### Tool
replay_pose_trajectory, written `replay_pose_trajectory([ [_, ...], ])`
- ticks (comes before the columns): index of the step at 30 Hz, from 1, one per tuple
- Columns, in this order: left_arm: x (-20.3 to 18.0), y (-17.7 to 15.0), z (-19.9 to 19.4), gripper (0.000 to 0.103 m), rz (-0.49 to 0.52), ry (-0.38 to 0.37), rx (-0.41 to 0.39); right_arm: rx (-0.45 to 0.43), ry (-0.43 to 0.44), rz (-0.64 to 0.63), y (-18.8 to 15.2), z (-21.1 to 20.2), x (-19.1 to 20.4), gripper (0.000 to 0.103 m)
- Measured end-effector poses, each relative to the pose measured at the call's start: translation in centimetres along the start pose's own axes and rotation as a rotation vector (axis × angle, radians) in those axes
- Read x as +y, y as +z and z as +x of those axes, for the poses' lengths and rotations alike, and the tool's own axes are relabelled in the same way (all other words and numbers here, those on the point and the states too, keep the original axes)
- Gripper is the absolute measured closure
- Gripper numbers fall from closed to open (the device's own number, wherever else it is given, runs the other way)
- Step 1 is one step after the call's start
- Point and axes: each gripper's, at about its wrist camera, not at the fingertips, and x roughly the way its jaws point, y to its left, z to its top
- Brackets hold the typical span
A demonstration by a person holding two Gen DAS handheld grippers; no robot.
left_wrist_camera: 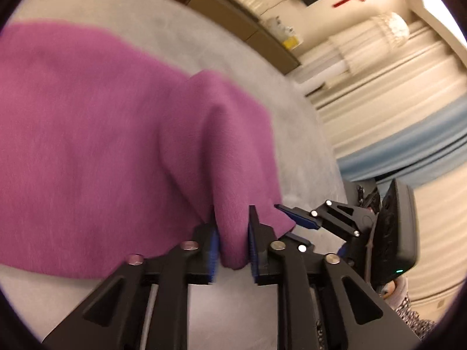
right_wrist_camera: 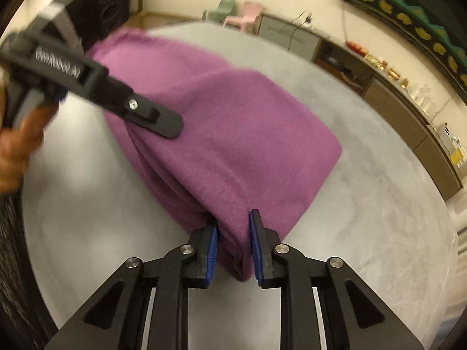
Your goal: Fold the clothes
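Jaws on both handheld grippers are pinched onto the same purple fleece garment [right_wrist_camera: 233,122], each with a bunched fold of cloth squeezed between its blue pads. From the left wrist view, the left gripper [left_wrist_camera: 232,242] clamps a thick tuck at the near edge of the cloth, and the right gripper [left_wrist_camera: 294,218] sits just beside it, its tips at the same corner. From the right wrist view, the right gripper [right_wrist_camera: 233,248] holds a gathered ridge of fabric, while the left gripper [right_wrist_camera: 163,122] reaches in from the upper left, with the person's hand [right_wrist_camera: 17,151] partly visible behind it.

The garment lies on a pale grey counter [right_wrist_camera: 364,204], spread broadly away from the grippers, its near part lifted and drawn into a peak where the jaws hold it. Its far part looks flat against the surface. Both pictures are blurred, so seams, sleeves and any collar cannot be made out.

Judging by this, folding is under way but not finished: one edge is gripped and raised, seemingly to be carried over the rest. No neat, compact stack shows yet, so laying this edge down and at least one more fold likely remain.
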Motion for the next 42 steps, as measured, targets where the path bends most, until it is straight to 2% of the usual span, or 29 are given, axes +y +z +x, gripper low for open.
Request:
replay_pose_trajectory([
  [1, 0.4, 0.3, -0.5, 0.067, -0.024, -0.014, -0.017, -0.001, -0.002, -0.011, -0.3, 0.2, -0.1, 0.080],
  [2, 0.6, 1.0, -1.3, 0.063, -0.044, -0.030, -0.045, 0.002, 0.000, -0.015, -0.4, 0.3, -0.3, 0.073],
  [4, 1.2, 2.2, -3.1, 0.038, -0.071, -0.046, -0.111, -0.008, 0.026, 0.010, -0.1, -0.6, -1.0, 0.065],
  [5, 1.4, 3.0, -3.7, 0.035, -0.084, -0.038, -0.134, -0.027, 0.043, 0.028, 0.2, -1.2, -1.2, 0.058],
  [7, 1.6, 5.1, -3.0, 0.034, -0.091, -0.024, -0.108, -0.089, 0.086, 0.076, 0.9, -2.5, -1.6, 0.051],
  [9, 1.5, 6.9, -0.6, 0.034, -0.073, -0.017, -0.033, -0.149, 0.162, 0.132, 2.0, -3.0, -1.7, 0.048],
  [12, 1.1, 8.5, 2.8, 0.034, -0.042, 0.067, 0.055, -0.184, 0.223, 0.169, 3.8, -1.4, -0.8, 0.043],
  [15, 0.8, 9.3, 4.3, 0.034, -0.031, 0.070, 0.088, -0.177, 0.188, 0.161, 5.2, 0.9, 0.5, 0.042],
  [17, 1.2, 9.4, 4.5, 0.034, -0.030, 0.051, 0.087, -0.188, 0.149, 0.151, 6.0, 1.6, 1.8, 0.038],
  [21, 2.3, 8.4, 4.4, 0.034, -0.047, 0.043, 0.090, -0.217, 0.010, 0.076, 6.9, 2.9, 4.2, 0.036],
  [22, 2.2, 8.5, 4.4, 0.034, -0.047, 0.044, 0.092, -0.216, -0.021, 0.070, 7.1, 3.2, 4.4, 0.039],
  [23, 2.0, 8.7, 4.7, 0.034, -0.042, 0.040, 0.093, -0.215, -0.054, 0.069, 7.3, 3.5, 4.6, 0.052],
  [24, 1.7, 8.8, 4.7, 0.040, -0.016, 0.021, 0.084, -0.210, -0.081, 0.072, 7.6, 3.6, 4.6, 0.062],
  [25, 1.3, 8.9, 4.5, 0.067, 0.016, -0.003, 0.071, -0.205, -0.091, 0.077, 7.8, 3.7, 4.5, 0.081],
  [26, 1.0, 8.9, 4.3, 0.082, 0.048, -0.026, 0.059, -0.208, -0.095, 0.078, 7.9, 3.5, 4.5, 0.088],
  [27, 0.7, 9.2, 3.8, 0.083, 0.068, -0.066, 0.024, -0.221, -0.098, 0.061, 8.0, 2.9, 4.8, 0.089],
  [29, 0.6, 9.8, 2.5, 0.082, 0.081, -0.133, -0.060, -0.229, -0.134, -0.005, 8.0, 2.5, 5.5, 0.091],
  [32, 1.7, 9.8, 2.2, 0.081, 0.054, -0.117, -0.069, -0.211, -0.163, 0.003, 7.9, 3.6, 4.9, 0.092],
  [33, 2.1, 9.7, 2.1, 0.077, 0.033, -0.107, -0.064, -0.209, -0.165, 0.012, 7.9, 4.1, 4.6, 0.092],
  [34, 2.6, 9.6, 2.0, 0.065, 0.013, -0.098, -0.059, -0.209, -0.157, 0.015, 8.0, 4.5, 4.5, 0.092],
  [37, 3.3, 9.7, 0.9, 0.037, -0.034, -0.072, -0.096, -0.202, -0.146, 0.000, 8.3, 5.0, 4.6, 0.092],
  [40, 3.3, 9.4, 0.9, 0.035, -0.035, -0.059, -0.083, -0.202, -0.143, -0.008, 8.3, 5.3, 4.5, 0.092],
  [42, 2.7, 8.9, 2.1, 0.037, 0.021, 0.009, -0.073, -0.201, -0.120, -0.005, 8.5, 5.6, 4.2, 0.092],
])
